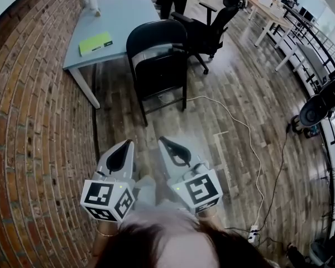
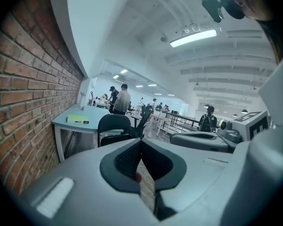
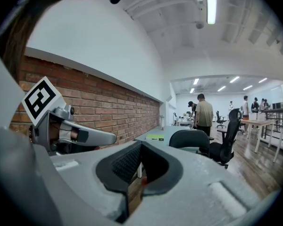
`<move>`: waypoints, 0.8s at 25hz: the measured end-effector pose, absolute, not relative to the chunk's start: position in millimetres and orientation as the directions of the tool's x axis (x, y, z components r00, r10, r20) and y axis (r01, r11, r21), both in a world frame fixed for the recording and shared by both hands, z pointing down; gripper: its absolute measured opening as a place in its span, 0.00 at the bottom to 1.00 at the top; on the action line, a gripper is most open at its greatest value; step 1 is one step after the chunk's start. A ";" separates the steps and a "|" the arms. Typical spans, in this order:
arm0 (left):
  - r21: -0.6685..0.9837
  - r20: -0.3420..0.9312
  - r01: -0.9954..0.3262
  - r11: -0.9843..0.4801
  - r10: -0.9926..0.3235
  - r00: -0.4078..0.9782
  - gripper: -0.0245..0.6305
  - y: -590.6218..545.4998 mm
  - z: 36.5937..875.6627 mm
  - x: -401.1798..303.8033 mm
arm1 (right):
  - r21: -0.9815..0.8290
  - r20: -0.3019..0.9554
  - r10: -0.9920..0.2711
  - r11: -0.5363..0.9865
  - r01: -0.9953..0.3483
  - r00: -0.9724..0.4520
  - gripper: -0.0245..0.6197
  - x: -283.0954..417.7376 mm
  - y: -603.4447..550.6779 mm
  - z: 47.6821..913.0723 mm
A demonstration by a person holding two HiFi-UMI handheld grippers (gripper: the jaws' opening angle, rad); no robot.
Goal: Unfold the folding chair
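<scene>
Brick wall [image 1: 33, 127]: runs along the left side, close beside the left gripper.
Table [image 1: 128, 13]: stands against the wall at the far end, with a green pad [image 1: 95, 43] lying on it.
Folding chair [image 1: 157, 66]: black, standing on its own legs on the wooden floor [image 1: 229, 94] at the table's near corner. It is well apart from both grippers. A black office chair [image 1: 212, 24] stands just behind it.
Step in hand: nothing is held, and both grippers sit far short of the chair. From the left gripper view the seat looks roughly flat under the backrest, so the chair seems already open. I can't tell whether it is fully locked open.
Next move: if the seat is not fully down, the grippers must cross the floor, open, take the backrest with one and press the seat's front edge down with the other. A white cable [image 1: 243, 130] lies to the right of that path.
Left gripper [image 1: 127, 143]: held low in front of the person and aimed ahead at the chair, tilted only slightly down, with its marker cube nearest the body. Its fingers [image 2: 127, 160] are closed together on nothing.
Right gripper [image 1: 163, 140]: just beside the left one and nearly parallel to it. It has the same near-level aim and its fingers are likewise closed and empty.
</scene>
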State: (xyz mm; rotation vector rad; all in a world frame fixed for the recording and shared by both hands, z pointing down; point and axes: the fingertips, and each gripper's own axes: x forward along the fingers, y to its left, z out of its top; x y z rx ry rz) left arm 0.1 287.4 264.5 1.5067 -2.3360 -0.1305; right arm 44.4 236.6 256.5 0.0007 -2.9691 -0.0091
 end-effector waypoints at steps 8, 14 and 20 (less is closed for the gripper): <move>0.279 0.224 -0.871 0.403 -0.910 -0.349 0.04 265.0 254.7 -73.1 | -0.031 0.173 0.010 1.000 0.005 -0.985 0.04 -27.2 217.5 249.9; 0.293 0.212 -0.880 0.374 -0.923 -0.322 0.04 254.1 254.4 -120.9 | 0.000 0.188 -0.016 1.000 -0.017 -0.982 0.04 -77.7 209.0 244.8; 0.316 0.216 -0.883 0.347 -0.933 -0.290 0.04 239.5 262.3 -153.7 | -0.023 0.202 -0.043 0.999 -0.048 -0.978 0.04 -107.0 198.3 254.8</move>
